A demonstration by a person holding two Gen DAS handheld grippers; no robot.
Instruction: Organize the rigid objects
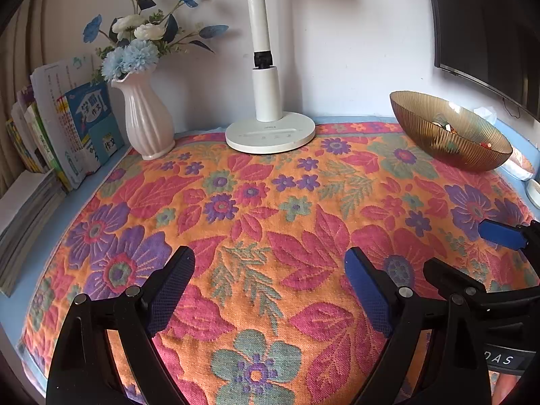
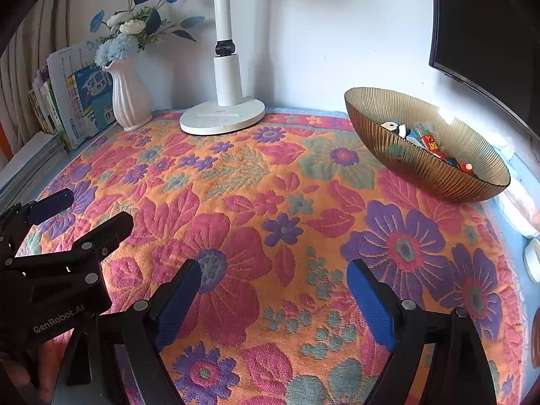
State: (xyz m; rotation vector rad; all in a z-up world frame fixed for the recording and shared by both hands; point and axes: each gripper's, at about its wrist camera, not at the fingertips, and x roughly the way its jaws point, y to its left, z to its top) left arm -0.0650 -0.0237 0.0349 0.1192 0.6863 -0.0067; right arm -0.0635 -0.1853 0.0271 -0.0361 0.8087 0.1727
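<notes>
An amber ribbed glass bowl (image 2: 422,173) stands at the back right of the flowered cloth and holds several small rigid items (image 2: 430,142), among them a red one and a black-and-white one. In the left wrist view the bowl (image 1: 438,145) shows only a few of them. My right gripper (image 2: 274,271) is open over bare cloth with nothing between its blue pads. My left gripper (image 1: 268,263) is open too, also over bare cloth. The two sit side by side: the left gripper (image 2: 89,211) shows at the left edge, the right gripper (image 1: 469,249) at the right edge.
A white desk lamp (image 1: 270,131) stands at the back centre, a pink vase of blue and white flowers (image 1: 145,121) to its left. Books (image 1: 81,128) lean at the far left above a stack of papers (image 1: 23,216). A dark monitor (image 2: 489,33) hangs at the upper right.
</notes>
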